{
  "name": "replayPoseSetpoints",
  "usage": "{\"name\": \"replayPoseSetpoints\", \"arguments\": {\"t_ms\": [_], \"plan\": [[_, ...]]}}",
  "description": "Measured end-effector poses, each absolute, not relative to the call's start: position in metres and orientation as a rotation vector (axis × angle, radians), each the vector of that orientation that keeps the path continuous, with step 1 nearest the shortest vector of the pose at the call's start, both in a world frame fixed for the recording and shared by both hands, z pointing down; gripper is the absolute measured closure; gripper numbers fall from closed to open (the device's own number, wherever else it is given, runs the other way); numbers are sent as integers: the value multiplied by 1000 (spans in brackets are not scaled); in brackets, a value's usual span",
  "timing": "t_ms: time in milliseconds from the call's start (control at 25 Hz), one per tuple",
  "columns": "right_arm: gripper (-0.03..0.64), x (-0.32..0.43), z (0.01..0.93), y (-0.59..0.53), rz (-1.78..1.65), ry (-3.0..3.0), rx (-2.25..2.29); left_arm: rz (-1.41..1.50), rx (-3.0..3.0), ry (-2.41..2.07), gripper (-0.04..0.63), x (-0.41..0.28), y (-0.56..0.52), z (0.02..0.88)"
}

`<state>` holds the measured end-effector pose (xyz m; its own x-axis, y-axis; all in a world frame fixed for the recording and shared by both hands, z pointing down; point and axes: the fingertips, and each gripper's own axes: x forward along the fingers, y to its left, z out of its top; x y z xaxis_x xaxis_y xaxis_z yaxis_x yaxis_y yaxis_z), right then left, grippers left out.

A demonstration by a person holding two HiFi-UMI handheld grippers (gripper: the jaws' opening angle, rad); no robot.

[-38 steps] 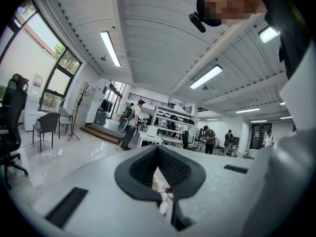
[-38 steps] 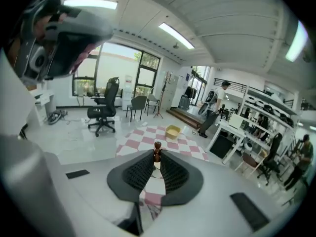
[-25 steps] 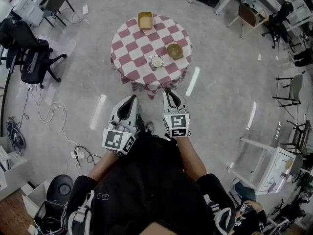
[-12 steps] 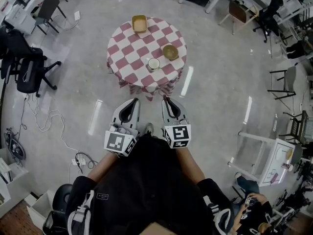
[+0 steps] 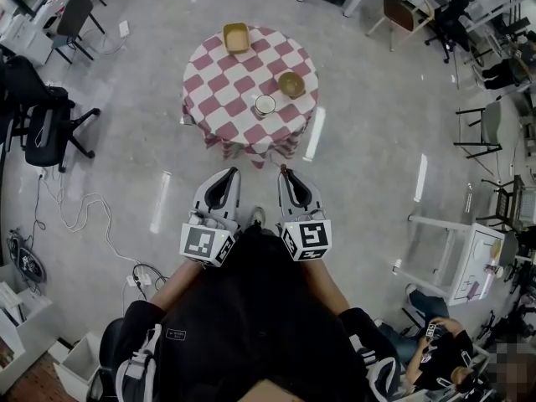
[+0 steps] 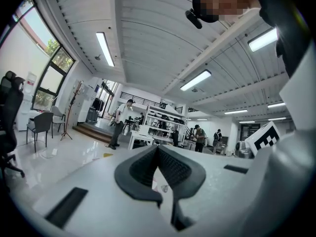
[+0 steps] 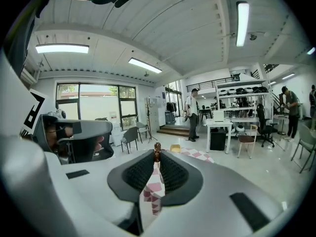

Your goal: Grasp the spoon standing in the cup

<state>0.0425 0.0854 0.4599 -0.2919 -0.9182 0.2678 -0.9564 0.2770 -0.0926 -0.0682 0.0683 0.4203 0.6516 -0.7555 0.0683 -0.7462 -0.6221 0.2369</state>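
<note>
A round table [image 5: 219,107] with a red-and-white checkered cloth stands ahead of me on the grey floor. A white cup [image 5: 265,105] sits on its near side; the spoon in it is too small to make out. Both grippers are held close to my body, well short of the table. The left gripper [image 5: 232,172] and the right gripper [image 5: 283,171] point toward it, each with jaws together and nothing between them. In the right gripper view the checkered cloth [image 7: 154,189] shows through the slit below the jaw tips of the right gripper [image 7: 157,158]. The left gripper [image 6: 158,148] looks across the room.
A tan bowl [image 5: 291,84] and a yellow square dish [image 5: 235,37] also sit on the table. Black office chairs [image 5: 42,124] and floor cables [image 5: 71,203] lie to the left. A white desk [image 5: 456,258] and chairs [image 5: 481,132] are at the right. People stand at far desks [image 7: 192,113].
The table has drifted slightly up and left in the head view and looks a little smaller. Both grippers keep the same side-by-side pose, jaws still together.
</note>
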Motion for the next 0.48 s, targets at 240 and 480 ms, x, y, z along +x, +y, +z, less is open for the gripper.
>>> {"name": "replayPoseSetpoints", "arguments": {"t_ms": [240, 480], "plan": [[560, 34, 456, 92, 352, -2381, 1782, -62, 2644, -1202, 586, -76, 72, 416], [560, 29, 455, 98, 348, -2376, 1795, -77, 2635, -1198, 586, -82, 78, 417]]}}
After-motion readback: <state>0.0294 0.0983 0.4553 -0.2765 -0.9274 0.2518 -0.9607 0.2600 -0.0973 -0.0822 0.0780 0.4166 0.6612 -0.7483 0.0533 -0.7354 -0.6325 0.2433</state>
